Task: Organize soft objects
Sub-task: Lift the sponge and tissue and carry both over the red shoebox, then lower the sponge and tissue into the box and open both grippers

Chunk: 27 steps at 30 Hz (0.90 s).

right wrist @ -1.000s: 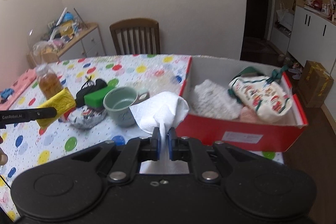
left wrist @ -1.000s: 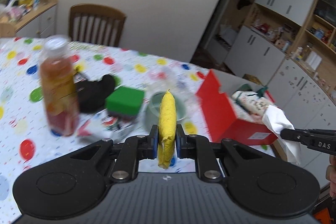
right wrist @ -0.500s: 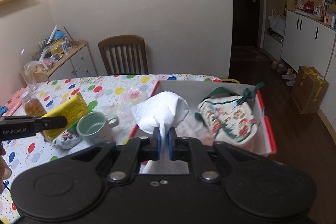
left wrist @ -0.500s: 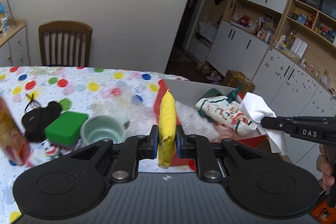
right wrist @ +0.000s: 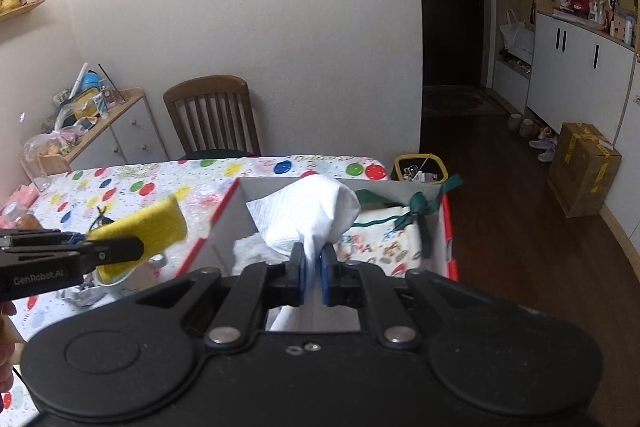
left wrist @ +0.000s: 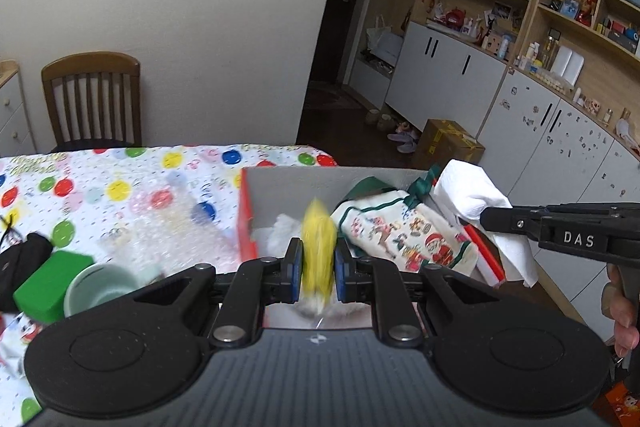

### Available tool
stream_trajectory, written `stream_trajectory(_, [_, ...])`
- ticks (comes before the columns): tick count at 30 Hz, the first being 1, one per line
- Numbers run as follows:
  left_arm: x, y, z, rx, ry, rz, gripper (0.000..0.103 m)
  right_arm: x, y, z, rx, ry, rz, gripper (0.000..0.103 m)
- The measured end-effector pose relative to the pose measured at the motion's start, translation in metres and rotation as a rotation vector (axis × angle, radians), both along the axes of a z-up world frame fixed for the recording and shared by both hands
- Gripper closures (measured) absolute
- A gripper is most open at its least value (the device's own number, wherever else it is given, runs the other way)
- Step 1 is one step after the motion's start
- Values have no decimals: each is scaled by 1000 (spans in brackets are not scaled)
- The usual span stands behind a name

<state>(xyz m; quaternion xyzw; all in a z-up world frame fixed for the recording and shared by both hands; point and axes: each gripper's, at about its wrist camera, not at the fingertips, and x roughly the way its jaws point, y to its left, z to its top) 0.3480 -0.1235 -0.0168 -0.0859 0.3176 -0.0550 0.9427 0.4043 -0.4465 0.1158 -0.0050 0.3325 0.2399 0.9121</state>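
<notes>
The left tool (left wrist: pixel 317 263) is clamped on a blurred yellow sponge pad (left wrist: pixel 318 247) at lower centre of its view, apparently above the near end of the red-walled cardboard box (left wrist: pixel 245 223). The right tool (right wrist: pixel 311 267) is clamped on a crumpled white paper tissue (right wrist: pixel 310 211) over the same box (a Christmas-print cloth pouch (left wrist: pixel 404 233) lies inside) on the polka-dot desk (left wrist: pixel 120 187).
</notes>
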Motion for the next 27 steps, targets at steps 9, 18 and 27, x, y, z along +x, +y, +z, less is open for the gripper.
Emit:
stream_trajectory(9, [50,-34,-18,72,36,-34,87,36,-13,-14,-36,10,-15,96])
stream_trajectory(18, [80,-38,-54,73,165,-8,87,73,-3,-48,-82,71,-6,94])
stream_trajectory(27, [83,-38,-64,49,189,-4,87,95,8,-81,-138,134,8,89])
